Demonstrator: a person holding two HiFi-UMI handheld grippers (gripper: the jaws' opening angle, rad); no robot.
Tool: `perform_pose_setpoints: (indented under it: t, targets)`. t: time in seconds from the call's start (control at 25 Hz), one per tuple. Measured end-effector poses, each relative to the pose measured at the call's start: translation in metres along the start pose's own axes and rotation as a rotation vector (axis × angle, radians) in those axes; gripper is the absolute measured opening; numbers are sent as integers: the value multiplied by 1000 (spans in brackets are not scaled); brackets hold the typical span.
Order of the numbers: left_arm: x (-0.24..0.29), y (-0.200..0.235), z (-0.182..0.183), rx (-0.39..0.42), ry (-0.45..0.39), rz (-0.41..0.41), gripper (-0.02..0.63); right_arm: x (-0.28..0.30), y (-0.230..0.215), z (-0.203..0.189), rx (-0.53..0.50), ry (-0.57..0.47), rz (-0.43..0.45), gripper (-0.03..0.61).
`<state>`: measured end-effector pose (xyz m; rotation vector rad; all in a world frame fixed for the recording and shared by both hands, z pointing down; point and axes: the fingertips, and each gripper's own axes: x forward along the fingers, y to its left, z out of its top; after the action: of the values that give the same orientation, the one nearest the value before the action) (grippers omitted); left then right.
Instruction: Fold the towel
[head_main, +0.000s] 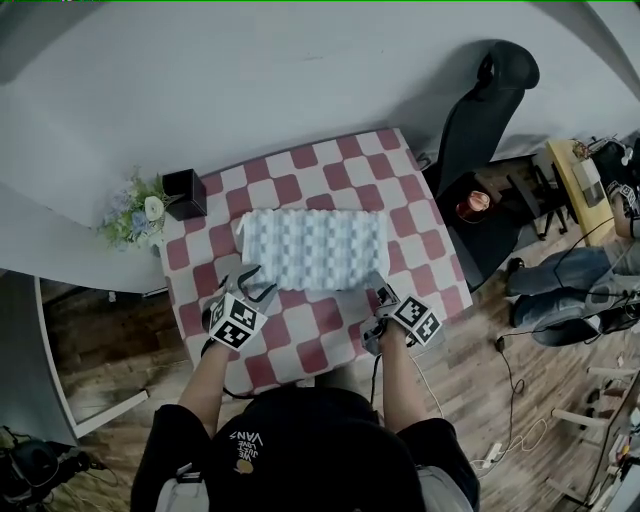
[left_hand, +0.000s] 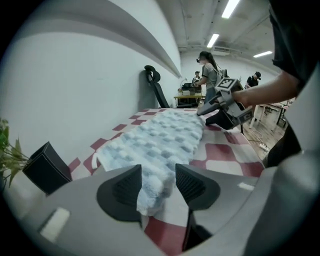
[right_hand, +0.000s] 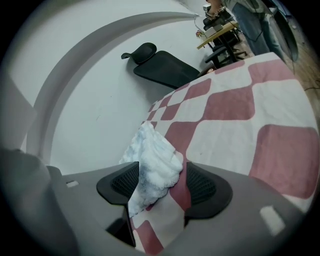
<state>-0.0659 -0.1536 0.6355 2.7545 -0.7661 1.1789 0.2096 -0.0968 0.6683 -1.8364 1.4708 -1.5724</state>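
Observation:
A pale blue bumpy towel (head_main: 312, 248) lies flat as a long rectangle across the red and white checked table (head_main: 300, 340). My left gripper (head_main: 252, 283) is at its near left corner. In the left gripper view that thick corner (left_hand: 152, 192) sits between the pads of my left gripper (left_hand: 157, 182), and the rest of the towel (left_hand: 165, 140) stretches away on the cloth. My right gripper (head_main: 380, 292) is at the near right corner. In the right gripper view my right gripper (right_hand: 159, 182) has that corner of the towel (right_hand: 152, 162) bunched up between its pads.
A black box (head_main: 185, 193) and a bunch of flowers (head_main: 135, 215) stand at the table's far left corner. A black office chair (head_main: 490, 110) stands off the far right corner. People (left_hand: 210, 70) work at desks beyond, and cables (head_main: 520, 400) lie on the wooden floor at the right.

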Motion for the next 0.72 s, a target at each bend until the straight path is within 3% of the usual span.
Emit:
perform_pose_setpoints:
  t: [0.32,0.36,0.44,0.56,0.72]
  targets:
    - [6,-9,-22,2,65,-40,187,15,3,5,50,-13,-14,272]
    - [6,-10,-22,-3,67,-41,187,17,3,3,46,-4,-18,254]
    - [6,-10,-22,-11,70,-42,187,18,4,3,25,-1,-23,150]
    - [7,-8,-21,-16,69,-45,187,12,14,8,-34,-49,-8,63]
    - [6,-7,-22,-34,64,-39,187,6,37,11,-253,-88,-32,46]
